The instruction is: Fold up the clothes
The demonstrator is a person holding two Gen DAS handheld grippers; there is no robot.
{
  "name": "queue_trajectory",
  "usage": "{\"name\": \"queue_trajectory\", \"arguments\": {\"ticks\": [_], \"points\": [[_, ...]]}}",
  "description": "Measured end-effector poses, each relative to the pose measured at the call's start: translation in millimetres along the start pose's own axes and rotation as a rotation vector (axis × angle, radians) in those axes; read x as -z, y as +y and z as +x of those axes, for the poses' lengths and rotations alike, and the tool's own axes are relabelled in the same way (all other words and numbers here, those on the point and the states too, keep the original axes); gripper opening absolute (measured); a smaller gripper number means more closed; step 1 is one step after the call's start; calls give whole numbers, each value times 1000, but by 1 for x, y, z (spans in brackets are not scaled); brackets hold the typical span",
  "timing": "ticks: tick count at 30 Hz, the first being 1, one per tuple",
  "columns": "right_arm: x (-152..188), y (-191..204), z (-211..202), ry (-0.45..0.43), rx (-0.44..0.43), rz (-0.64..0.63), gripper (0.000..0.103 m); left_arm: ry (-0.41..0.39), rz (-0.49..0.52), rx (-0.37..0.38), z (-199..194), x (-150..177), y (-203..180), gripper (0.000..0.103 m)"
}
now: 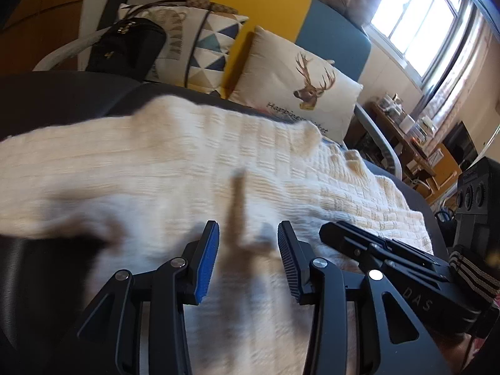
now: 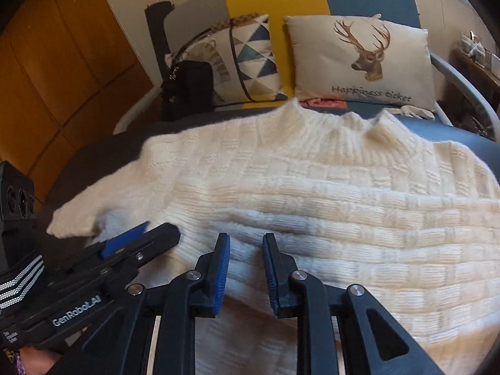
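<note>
The soft, limp cream knit sweater (image 2: 312, 206) is best gripped at the ribbed collar (image 2: 340, 128) or a sleeve (image 2: 93, 206); the left gripper (image 1: 248, 259) is seen part-open and the right gripper (image 2: 245, 268) narrowly parted, both holding nothing.

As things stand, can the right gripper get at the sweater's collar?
Probably yes: the right gripper stands open over the sweater, and only bare knit lies between it and the collar.
</note>
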State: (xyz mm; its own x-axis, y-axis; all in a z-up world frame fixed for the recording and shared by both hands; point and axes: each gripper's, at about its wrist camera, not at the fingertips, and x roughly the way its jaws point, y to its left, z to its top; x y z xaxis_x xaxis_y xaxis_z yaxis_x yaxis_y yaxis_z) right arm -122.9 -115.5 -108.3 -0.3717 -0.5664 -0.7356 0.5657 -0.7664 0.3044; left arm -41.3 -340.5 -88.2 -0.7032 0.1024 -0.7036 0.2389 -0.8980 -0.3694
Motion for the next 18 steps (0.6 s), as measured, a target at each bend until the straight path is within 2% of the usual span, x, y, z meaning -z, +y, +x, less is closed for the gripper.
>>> {"name": "queue_trajectory", "arguments": {"ticks": [4, 7, 9, 14, 18], "points": [[-6, 26, 12, 8, -21, -52, 21, -45, -84, -24, -35, -6, 42, 42], [-4, 42, 29, 65, 26, -103, 21, -68, -154, -81, -60, -7, 81, 42], [-4, 45, 31, 63, 46, -121, 21, -91, -239, -113, -78, -9, 113, 43], [-5, 40, 29, 67, 27, -70, 21, -167, -507, -184, -124, -7, 207, 43], [-5, 41, 29, 61, 37, -65, 22, -217, -693, -235, -155, 0, 267, 43]]}}
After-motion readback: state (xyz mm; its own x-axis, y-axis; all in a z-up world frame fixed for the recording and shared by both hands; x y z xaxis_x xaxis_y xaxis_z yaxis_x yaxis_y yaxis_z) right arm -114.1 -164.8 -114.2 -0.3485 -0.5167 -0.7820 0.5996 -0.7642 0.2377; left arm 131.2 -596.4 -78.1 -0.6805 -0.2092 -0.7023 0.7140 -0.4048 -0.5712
